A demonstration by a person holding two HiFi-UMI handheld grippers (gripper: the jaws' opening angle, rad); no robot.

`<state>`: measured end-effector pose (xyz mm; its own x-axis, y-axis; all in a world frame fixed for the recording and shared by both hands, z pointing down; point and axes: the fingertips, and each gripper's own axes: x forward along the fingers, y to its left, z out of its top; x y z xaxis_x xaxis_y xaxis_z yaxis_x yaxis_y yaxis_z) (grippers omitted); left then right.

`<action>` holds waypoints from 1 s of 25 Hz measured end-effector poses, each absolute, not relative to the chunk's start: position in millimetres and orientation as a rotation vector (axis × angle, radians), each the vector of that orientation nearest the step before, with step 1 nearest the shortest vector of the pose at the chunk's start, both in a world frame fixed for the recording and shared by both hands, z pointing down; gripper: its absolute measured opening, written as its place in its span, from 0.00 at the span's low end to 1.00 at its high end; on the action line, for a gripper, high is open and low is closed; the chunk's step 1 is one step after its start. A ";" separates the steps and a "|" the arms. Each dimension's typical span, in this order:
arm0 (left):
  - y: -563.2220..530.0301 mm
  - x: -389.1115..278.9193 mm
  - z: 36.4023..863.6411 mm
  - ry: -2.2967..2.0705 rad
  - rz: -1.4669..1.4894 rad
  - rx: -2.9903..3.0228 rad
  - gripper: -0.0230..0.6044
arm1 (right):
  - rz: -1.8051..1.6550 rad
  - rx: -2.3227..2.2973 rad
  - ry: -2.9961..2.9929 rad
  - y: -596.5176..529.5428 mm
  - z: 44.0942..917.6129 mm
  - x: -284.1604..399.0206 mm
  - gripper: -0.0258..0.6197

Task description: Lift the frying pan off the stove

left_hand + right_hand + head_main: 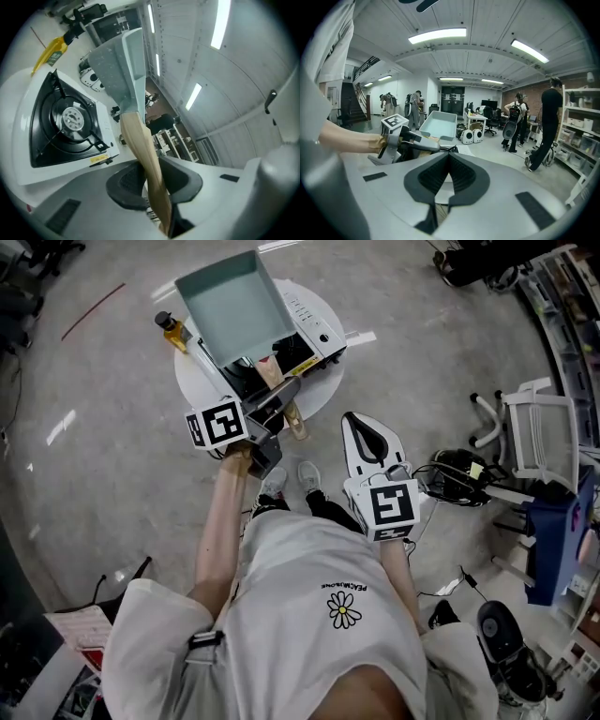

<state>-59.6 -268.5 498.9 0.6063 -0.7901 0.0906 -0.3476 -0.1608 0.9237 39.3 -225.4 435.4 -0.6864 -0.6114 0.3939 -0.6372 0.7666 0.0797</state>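
The left hand-held gripper (154,183) is clamped on the wooden handle (144,152) of the pale-teal rectangular frying pan (231,304). The pan is held in the air, tilted, clear of the portable gas stove (65,123). The stove stands on the round white counter (195,382). The right hand-held gripper (449,174) has its jaws together, empty, well apart from the stove.

A yellow bottle (173,331) with a black cap is seen at the ten o'clock edge of a round white table (194,381). A white chair (539,442) is set on the grey floor at three o'clock of the head view, with black cables (459,472) just beside it at its nine o'clock.
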 end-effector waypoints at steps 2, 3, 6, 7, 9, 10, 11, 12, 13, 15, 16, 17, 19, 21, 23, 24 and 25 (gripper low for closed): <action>-262.5 -56.1 474.0 -0.862 -0.601 1.765 0.16 | 0.085 0.946 -2.572 -223.1 432.5 37.4 0.04; -259.9 -53.9 460.5 -0.826 -0.639 1.778 0.17 | 0.083 0.947 -2.578 -222.3 430.6 36.4 0.04; -254.0 -50.7 426.5 -0.801 -0.642 1.869 0.17 | 0.067 0.949 -2.606 -222.6 423.0 31.3 0.04; -251.3 -51.5 416.8 -0.807 -0.637 1.896 0.17 | 0.060 0.947 -2.619 -223.0 420.1 28.8 0.04; -244.3 -55.1 400.0 -0.835 -0.618 1.944 0.17 | 0.048 0.936 -2.648 -222.9 413.4 22.9 0.04; -240.7 -58.1 392.1 -0.860 -0.596 1.976 0.17 | 0.042 0.929 -2.663 -222.4 409.6 19.7 0.04; -237.0 -61.5 384.5 -0.887 -0.574 2.008 0.17 | 0.035 0.920 -2.679 -221.8 405.6 16.2 0.04; -233.5 -65.0 377.8 -0.911 -0.557 2.033 0.17 | 0.025 0.911 -2.696 -221.2 401.7 12.6 0.04; -230.3 -68.4 372.1 -0.934 -0.541 2.055 0.17 | 0.012 0.901 -2.713 -220.9 398.1 8.8 0.04; -224.6 -74.1 362.8 -0.985 -0.507 2.095 0.17 | -0.011 0.880 -2.747 -220.9 391.9 1.6 0.04; -221.8 -76.1 358.7 -1.012 -0.489 2.113 0.17 | -0.017 0.871 -2.761 -221.0 389.0 -1.3 0.04; -218.6 -77.1 354.5 -1.039 -0.469 2.130 0.17 | -0.021 0.864 -2.773 -220.8 385.2 -3.7 0.04; -210.8 -78.0 345.6 -1.091 -0.424 2.162 0.17 | -0.034 0.859 -2.798 -218.9 374.4 -7.8 0.04; -202.7 -79.2 336.0 -1.143 -0.379 2.198 0.17 | -0.062 0.851 -2.828 -217.6 361.6 -12.5 0.04; -197.6 -80.7 324.9 -1.188 -0.358 2.239 0.17 | -0.098 0.842 -2.867 -219.2 348.6 -17.5 0.04; -195.6 -81.1 318.9 -1.205 -0.356 2.261 0.16 | -0.116 0.842 -2.885 -220.1 342.0 -19.4 0.04; -193.5 -81.1 312.7 -1.219 -0.356 2.279 0.16 | -0.133 0.846 -2.901 -220.5 334.9 -20.6 0.04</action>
